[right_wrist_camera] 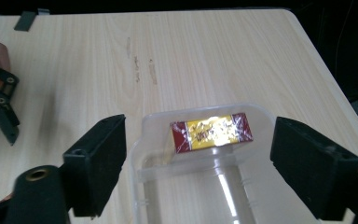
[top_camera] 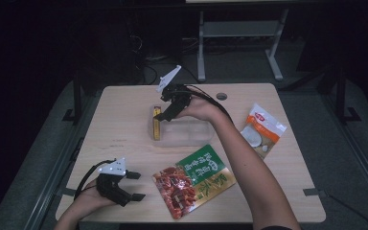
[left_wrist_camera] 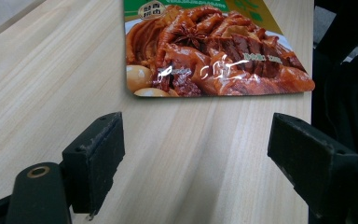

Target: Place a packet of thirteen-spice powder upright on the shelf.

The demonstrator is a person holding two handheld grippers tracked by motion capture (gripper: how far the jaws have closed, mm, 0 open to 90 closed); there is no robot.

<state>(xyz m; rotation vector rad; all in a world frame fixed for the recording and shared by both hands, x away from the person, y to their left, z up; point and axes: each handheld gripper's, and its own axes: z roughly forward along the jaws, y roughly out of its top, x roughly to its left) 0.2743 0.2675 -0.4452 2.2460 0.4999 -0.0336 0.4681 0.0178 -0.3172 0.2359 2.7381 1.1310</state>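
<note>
1. While the right tongs (top_camera: 165,112) hover over the near-left end of a clear plastic container (top_camera: 184,132) at the middle of the tabletop (top_camera: 124,120), their jaws stand spread with nothing pinched between them.
2. Seen from the right gripper view, a red-and-yellow box (right_wrist_camera: 210,132) lies inside the clear plastic container (right_wrist_camera: 191,186), against its end wall, between and beyond the 2 black jaws.
3. At the tabletop's near left corner, the left tongs (top_camera: 136,186) rest low in the person's hand, jaws spread wide and holding nothing.
4. A green-and-red food pouch (top_camera: 194,184) lies flat just beside the left tongs, near the front edge; the left gripper view shows its printed meat picture (left_wrist_camera: 209,51) ahead of the jaws.
5. A white-and-orange snack bag (top_camera: 262,129) lies well apart, toward the right edge.
</note>
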